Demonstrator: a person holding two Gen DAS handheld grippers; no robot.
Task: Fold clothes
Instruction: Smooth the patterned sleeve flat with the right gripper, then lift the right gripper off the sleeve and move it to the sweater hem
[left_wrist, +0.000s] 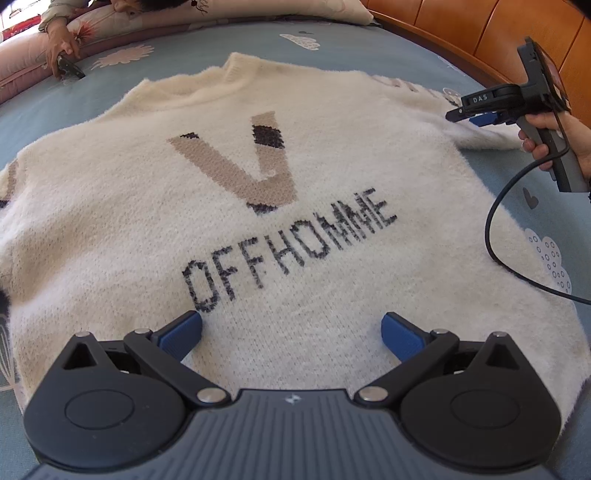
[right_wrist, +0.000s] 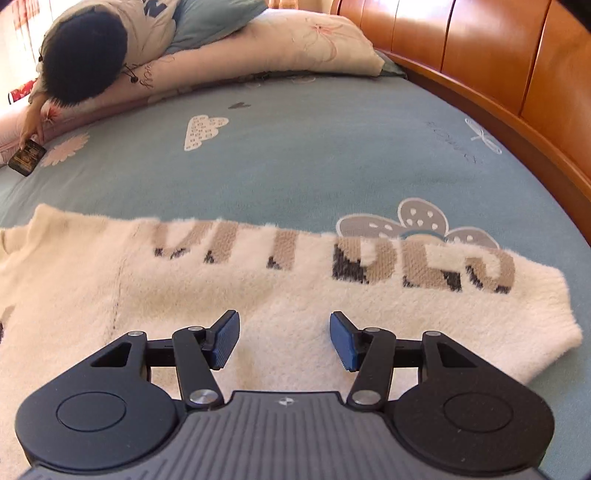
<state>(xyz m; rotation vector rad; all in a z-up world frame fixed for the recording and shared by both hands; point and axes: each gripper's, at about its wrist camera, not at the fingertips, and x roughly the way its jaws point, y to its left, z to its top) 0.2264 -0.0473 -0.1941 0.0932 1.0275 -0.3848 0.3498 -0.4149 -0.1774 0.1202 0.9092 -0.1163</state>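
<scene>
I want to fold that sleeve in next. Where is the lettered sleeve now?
In the right wrist view the sleeve lies flat on the blue sheet, stretched right, just beyond the open right gripper.

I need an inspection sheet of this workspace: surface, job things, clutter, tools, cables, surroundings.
Surface: blue patterned bed sheet.
Job's things: cream sweater spread flat, front up; its sleeve lies stretched out sideways.
Clutter: nothing seen on the sweater.
Tools: left tool open above the hem, holding nothing; right tool open over the sleeve, holding nothing.
Cables: black cable hangs from the right tool, over the sheet.
Surroundings: wooden headboard, floral pillow, a person lying with a phone.
</scene>
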